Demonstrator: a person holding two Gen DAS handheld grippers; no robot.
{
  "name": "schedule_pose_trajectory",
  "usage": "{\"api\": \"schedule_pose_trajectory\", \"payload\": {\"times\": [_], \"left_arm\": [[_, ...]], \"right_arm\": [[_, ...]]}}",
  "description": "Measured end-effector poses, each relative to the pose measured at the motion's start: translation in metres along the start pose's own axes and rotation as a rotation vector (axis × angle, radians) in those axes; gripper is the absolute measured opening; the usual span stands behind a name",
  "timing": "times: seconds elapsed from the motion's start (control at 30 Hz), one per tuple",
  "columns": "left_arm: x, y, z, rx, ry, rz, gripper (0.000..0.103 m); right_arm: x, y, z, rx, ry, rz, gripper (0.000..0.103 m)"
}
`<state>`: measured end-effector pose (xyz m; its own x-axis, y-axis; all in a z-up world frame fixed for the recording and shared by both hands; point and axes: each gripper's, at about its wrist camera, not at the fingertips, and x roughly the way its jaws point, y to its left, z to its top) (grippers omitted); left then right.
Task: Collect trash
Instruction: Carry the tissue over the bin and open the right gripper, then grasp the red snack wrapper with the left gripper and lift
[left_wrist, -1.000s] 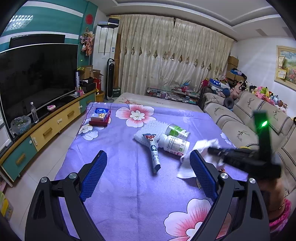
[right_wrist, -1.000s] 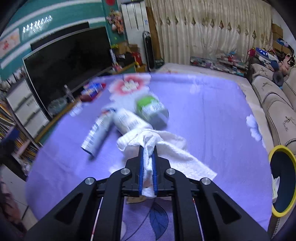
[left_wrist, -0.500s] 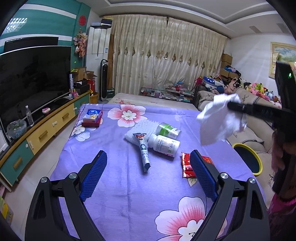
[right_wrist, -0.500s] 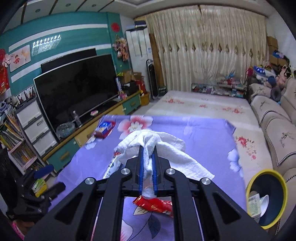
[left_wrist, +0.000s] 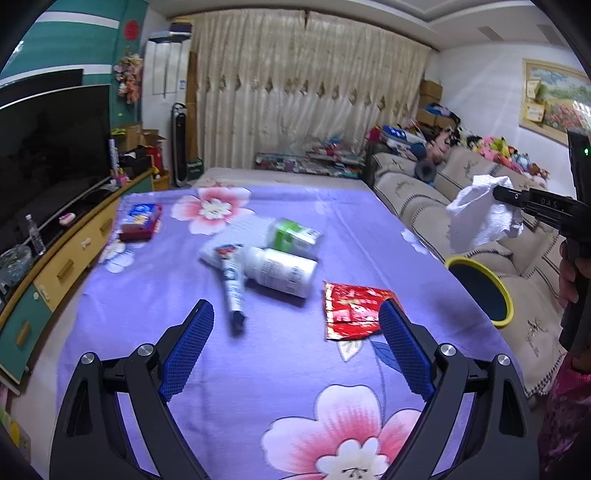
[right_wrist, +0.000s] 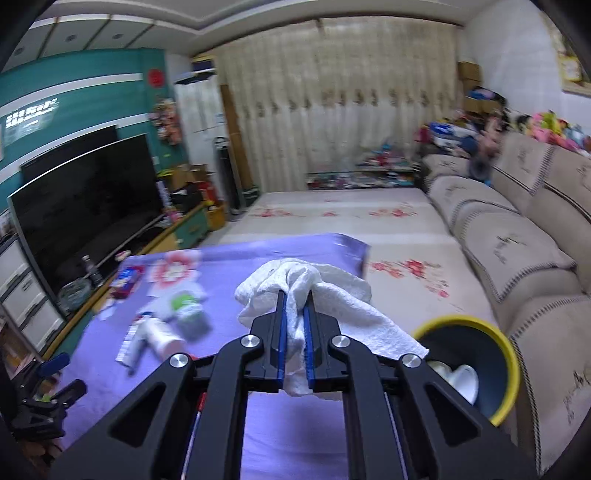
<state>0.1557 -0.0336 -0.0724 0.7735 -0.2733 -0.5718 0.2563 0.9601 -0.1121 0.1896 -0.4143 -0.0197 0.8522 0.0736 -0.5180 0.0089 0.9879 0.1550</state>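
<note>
My right gripper (right_wrist: 295, 325) is shut on a crumpled white tissue (right_wrist: 332, 295) and holds it in the air, up and left of the yellow-rimmed trash bin (right_wrist: 506, 354). In the left wrist view the tissue (left_wrist: 480, 218) hangs above the bin (left_wrist: 480, 288) beside the table. My left gripper (left_wrist: 295, 343) is open and empty above the purple flowered tablecloth (left_wrist: 258, 369). A red wrapper (left_wrist: 351, 310) lies flat just ahead of its right finger.
A toothpaste tube (left_wrist: 232, 284), a white bottle (left_wrist: 284, 273), a green-labelled bottle (left_wrist: 293, 236) and a white cloth (left_wrist: 236, 236) lie mid-table. A small box (left_wrist: 138, 221) sits far left. A beige sofa (left_wrist: 424, 199) runs along the right, a TV cabinet (left_wrist: 55, 266) on the left.
My right gripper lifted the tissue off the table and carried it right toward the bin, uncovering the red wrapper. My left gripper stayed open and moved slightly forward.
</note>
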Motion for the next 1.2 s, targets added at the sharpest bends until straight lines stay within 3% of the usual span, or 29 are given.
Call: {"api": "schedule_pose_trajectory", "payload": {"times": [0.33,0.6,0.67,0.7,0.73,0.9,1.2], "left_arm": [[0.063,-0.048,0.004,0.057,0.121,-0.086,0.09],[0.11,-0.073,0.008,0.111,0.184,-0.092,0.09],[0.119,-0.076,0.008,0.119,0.198,-0.09,0.09],[0.123,-0.076,0.008,0.123,0.204,-0.09,0.09],[0.127,-0.077,0.007,0.129,0.21,-0.09,0.09],[0.15,-0.08,0.001,0.167,0.26,-0.08,0.09],[0.181,-0.079,-0.001,0.145,0.33,-0.087,0.091]], "right_arm": [[0.018,-0.104,-0.032,0.111,0.053,-0.22,0.009],[0.05,-0.161,-0.053,0.171,0.114,-0.306,0.009],[0.06,-0.169,-0.057,0.183,0.135,-0.326,0.023],[0.064,-0.174,-0.061,0.191,0.14,-0.34,0.043],[0.067,-0.175,-0.062,0.197,0.137,-0.345,0.053],[0.073,-0.179,-0.063,0.209,0.132,-0.36,0.054],[0.08,-0.174,-0.065,0.198,0.148,-0.346,0.054]]}}
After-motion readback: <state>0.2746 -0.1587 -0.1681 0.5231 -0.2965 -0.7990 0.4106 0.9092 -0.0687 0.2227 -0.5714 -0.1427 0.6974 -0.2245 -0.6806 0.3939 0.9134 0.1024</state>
